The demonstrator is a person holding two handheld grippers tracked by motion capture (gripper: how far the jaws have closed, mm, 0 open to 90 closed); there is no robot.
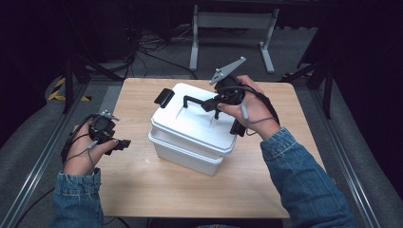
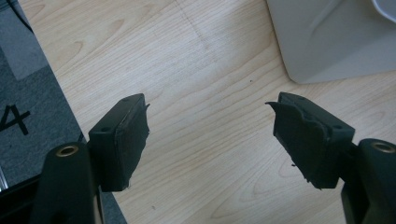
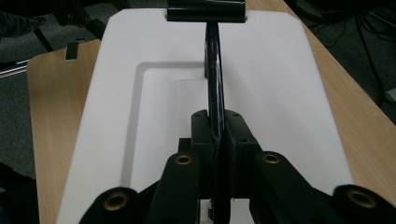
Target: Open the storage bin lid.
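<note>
- White lidded storage box (image 1: 190,137): stands near the middle of the light wooden table (image 1: 142,190), turned at an angle to the table's edges. White lid (image 1: 190,124) sits on the body, with a shallow rectangular recess in its top.
- Black carry handle (image 1: 197,100): thin black bar, raised above the lid's recess. In the right gripper view it runs away from the jaws as a narrow upright strip (image 3: 214,70).
- Black latches: one at the far left end of the box, flipped outward (image 1: 164,97); one at the near right end, partly behind the right hand (image 1: 237,127). The right gripper view shows the far clasp (image 3: 206,10) at the lid's edge.
- Right gripper (image 1: 219,102): held over the lid, jaws clamped together on the black carry handle; the pads press on the strip from both sides (image 3: 215,140). Grey three-cornered plate (image 1: 228,70) points up and away.
- Left gripper (image 1: 124,143): held low over the table's left edge, well apart from the box. Jaws wide apart, nothing between them (image 2: 210,128); bare table beneath, a corner of the box at upper right (image 2: 327,42).
- Person: denim sleeves, both forearms reaching over the near edge of the table.
</note>
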